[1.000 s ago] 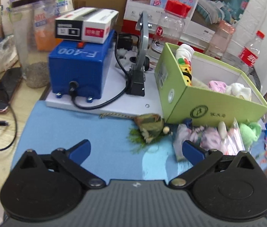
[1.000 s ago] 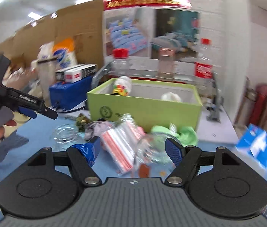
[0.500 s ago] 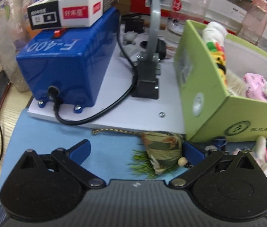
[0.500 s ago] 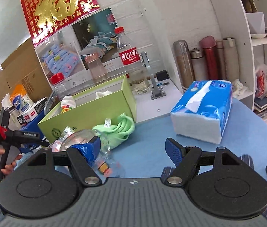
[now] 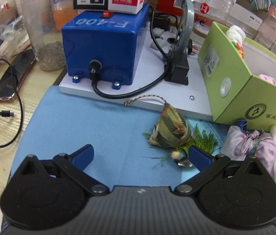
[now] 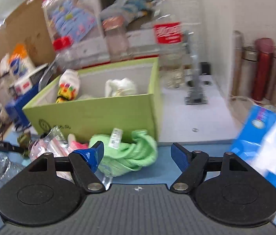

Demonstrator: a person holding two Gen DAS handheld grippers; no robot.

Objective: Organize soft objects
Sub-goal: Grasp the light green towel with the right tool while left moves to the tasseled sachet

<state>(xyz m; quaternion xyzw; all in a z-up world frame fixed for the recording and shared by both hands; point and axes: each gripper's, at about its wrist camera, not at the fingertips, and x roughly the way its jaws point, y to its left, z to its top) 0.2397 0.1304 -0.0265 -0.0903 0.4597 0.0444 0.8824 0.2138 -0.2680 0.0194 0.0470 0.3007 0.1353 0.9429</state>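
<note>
**Green box part-filled, soft things loose on the mat**

The green box stands on the white board toward the far edge of the desk. It holds a white toy with coloured blocks at one end and a pale bundle; the left view adds a pink piece inside.

Loose on the blue mat in front of the box lie a green cloth and a clear plastic bag. Only the left view shows clearly the patterned pouch, with its green fringe and bead, and the tied lilac bundle beside it. Only the right view shows the blue tissue pack.

The left claw is spread wide and empty, near the pouch. The right claw is also wide and empty, the cloth partly between its fingers.
</note>
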